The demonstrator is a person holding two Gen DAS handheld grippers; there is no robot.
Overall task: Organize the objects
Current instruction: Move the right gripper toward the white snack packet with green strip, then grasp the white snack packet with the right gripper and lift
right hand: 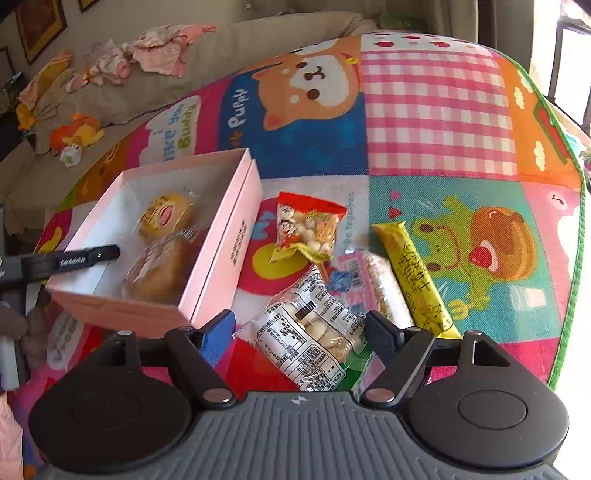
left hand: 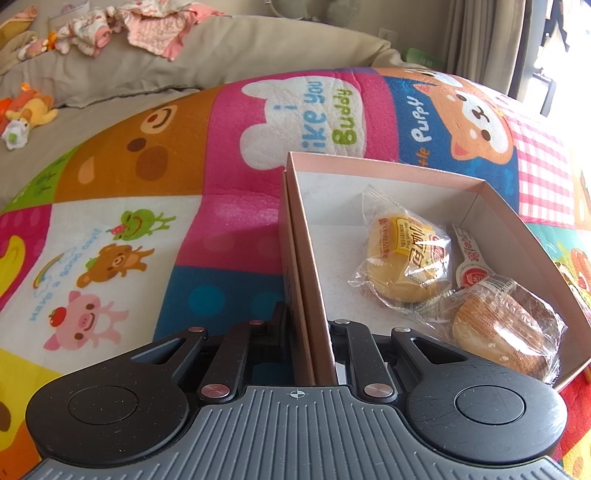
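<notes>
Left wrist view is showing the left gripper (left hand: 312, 325) pinching the near wall of a pink box (left hand: 388, 168), one finger outside and one inside it. The box is sitting on a colourful cartoon play mat (left hand: 221, 221). Inside are lying two wrapped pastries: a yellow-labelled one (left hand: 404, 258) toward the middle and a browner one (left hand: 506, 328) in the near right corner, their wrappers touching. Beyond the mat, a beige sofa (left hand: 258, 48) is carrying a heap of pink clothes (left hand: 147, 22) and a plush toy (left hand: 29, 110).

Right wrist view is showing the right gripper (right hand: 299, 328) with its jaws spread, hanging over a clear packet of small biscuits (right hand: 314, 336) printed with black text; whether the pads are touching the packet is hard to tell. Just beyond are lying a red-and-yellow snack bag (right hand: 308, 227), a pink-wrapped bar (right hand: 373, 280) and a long yellow packet (right hand: 417, 277), the last two side by side. The box is standing to the left, with the other gripper's black finger (right hand: 74, 260) reaching over its near left wall.
</notes>
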